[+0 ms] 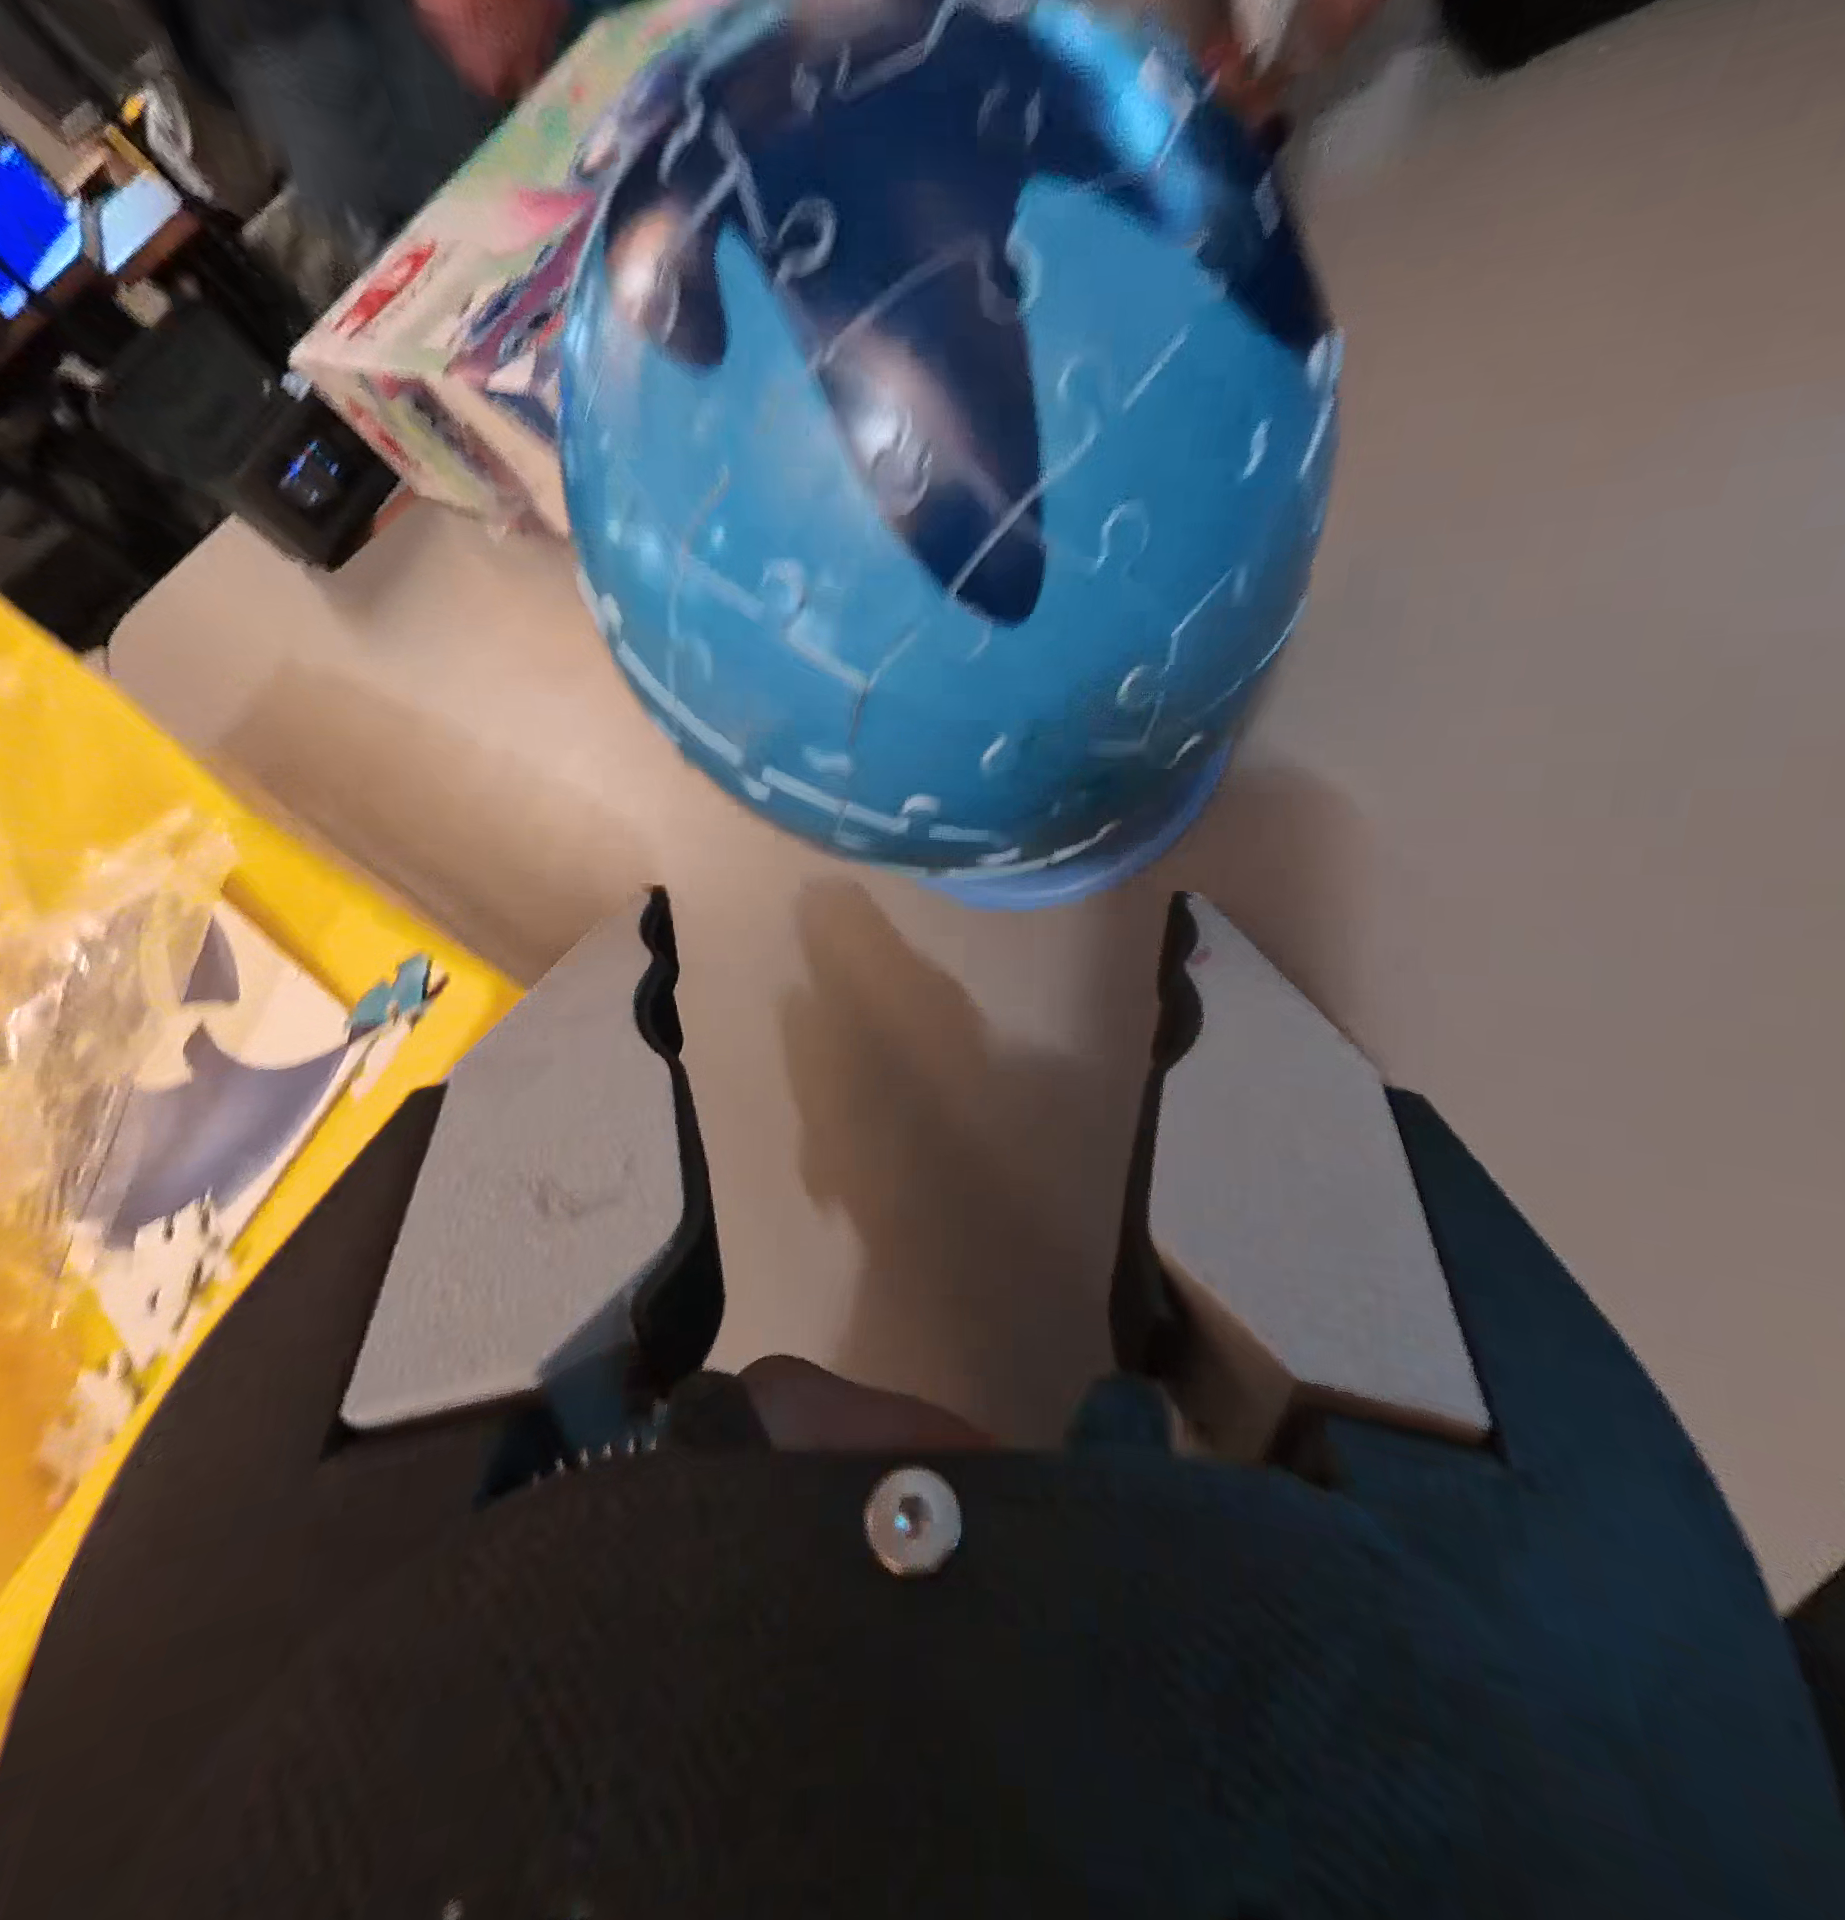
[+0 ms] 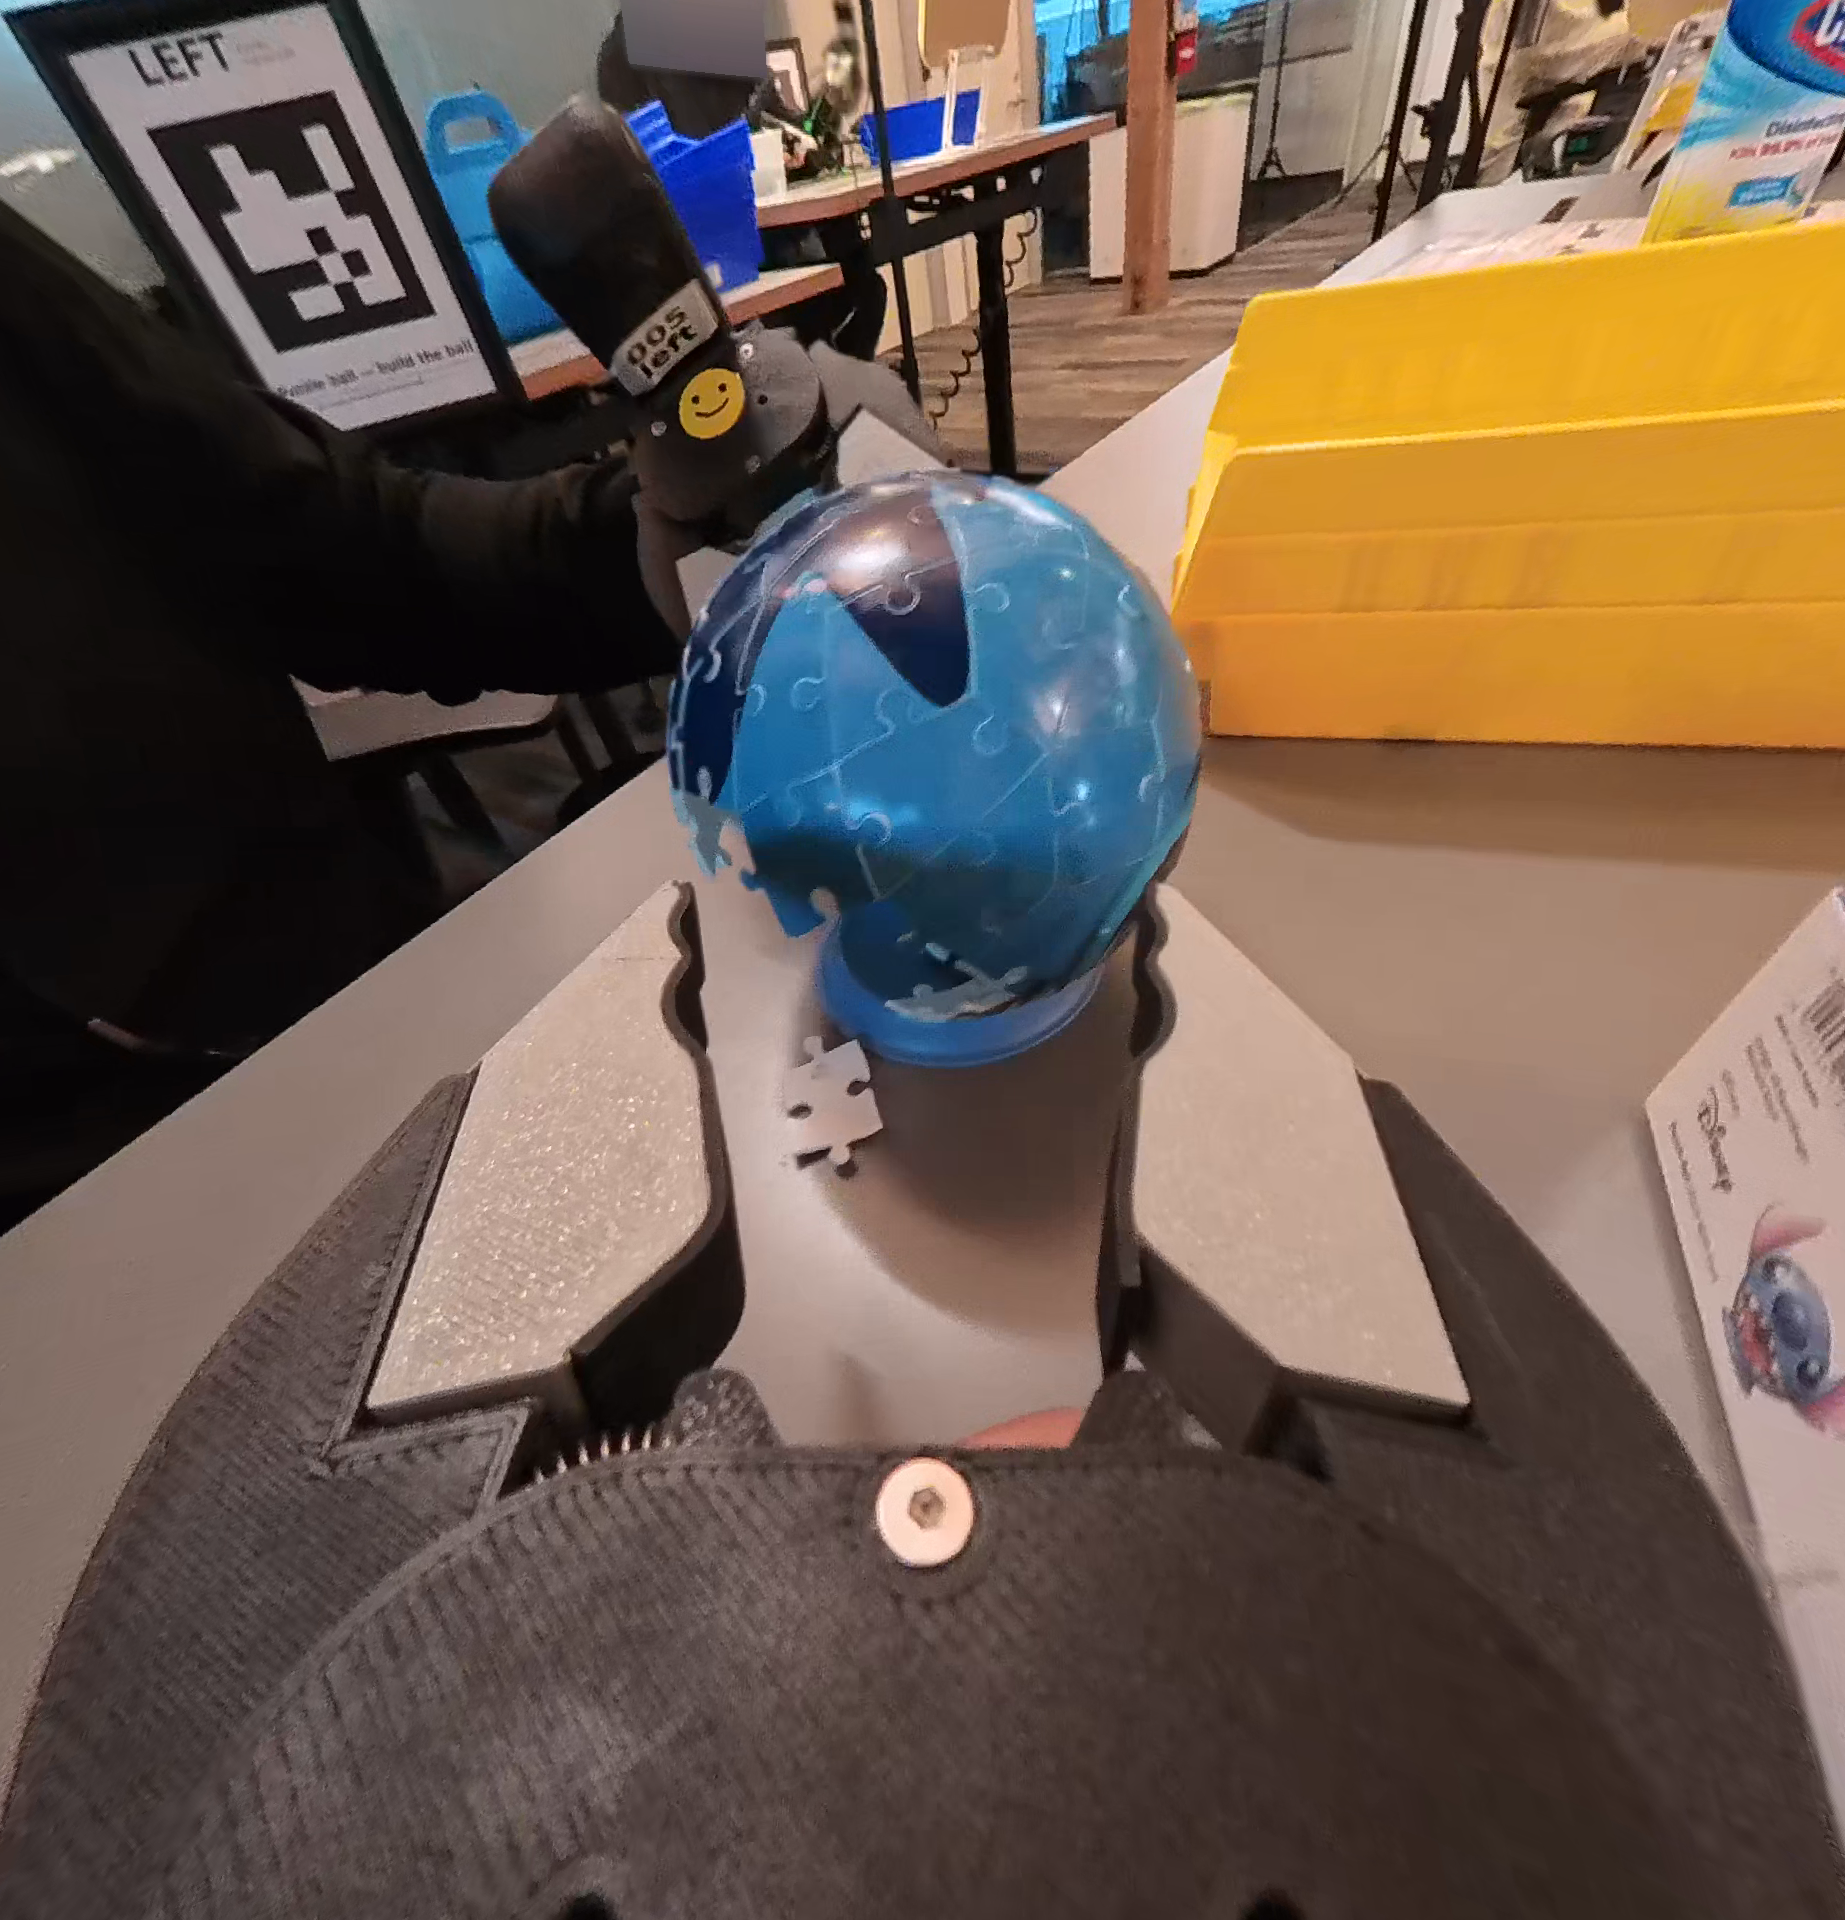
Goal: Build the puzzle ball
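Observation:
A blue puzzle ball (image 2: 949, 748) sits tilted on a blue ring stand (image 2: 949, 1029) on the grey table. It has a gap low on its left side with jagged piece edges. It also shows, blurred, in the left wrist view (image 1: 949, 540). A loose pale puzzle piece (image 2: 833, 1103) lies on the table just in front of the stand. My right gripper (image 2: 918, 935) is open and empty, its fingertips on either side of the stand. My left gripper (image 1: 918, 914) is open and empty just short of the ball; its body shows behind the ball in the right wrist view (image 2: 731, 436).
A yellow bin (image 2: 1541, 520) stands at the right behind the ball; in the left wrist view (image 1: 170, 1039) it holds a clear plastic bag and loose pieces. The puzzle box (image 2: 1780, 1299) lies at the right edge. A person's black sleeve (image 2: 274, 623) reaches in from the left. My right fingertips sit around 12 centimeters from my left ones.

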